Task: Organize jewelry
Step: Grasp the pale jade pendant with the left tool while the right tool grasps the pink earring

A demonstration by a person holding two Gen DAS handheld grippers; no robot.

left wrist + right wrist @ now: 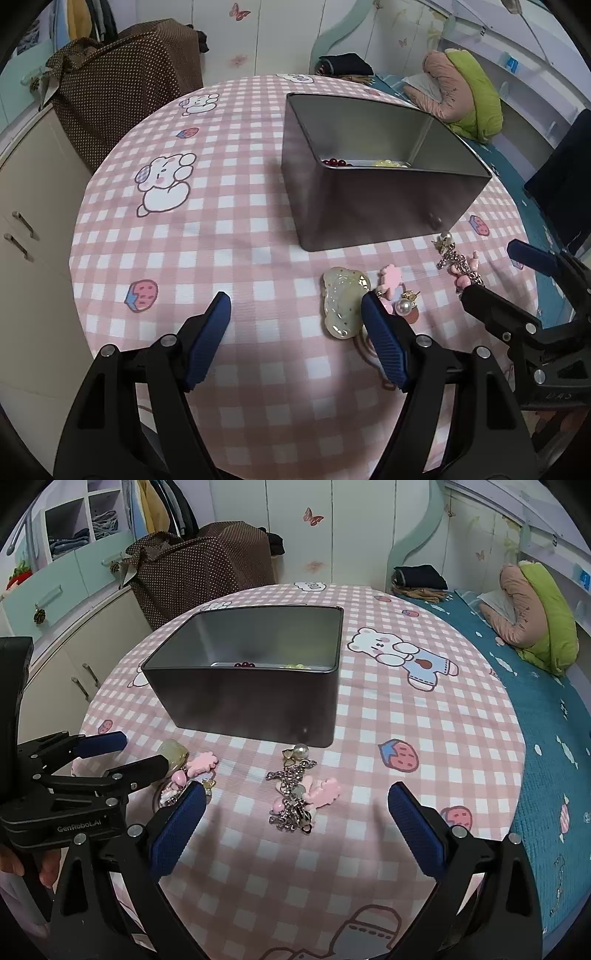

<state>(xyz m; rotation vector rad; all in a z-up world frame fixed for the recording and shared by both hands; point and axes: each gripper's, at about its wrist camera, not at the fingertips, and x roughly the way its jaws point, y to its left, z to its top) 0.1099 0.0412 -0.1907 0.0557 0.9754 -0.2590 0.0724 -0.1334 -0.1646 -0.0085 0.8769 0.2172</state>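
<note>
both tools (295, 306) (297, 805) gape over jewelry (295, 794).

I'm seeing the open grey tin (255, 698) sitting at 12 o'clock, red beads (244, 664) lying inside; silver charm chain (295, 794) sprawling below it, pale green clip (345, 306) lying at 9 o'clock of the chain.
</note>
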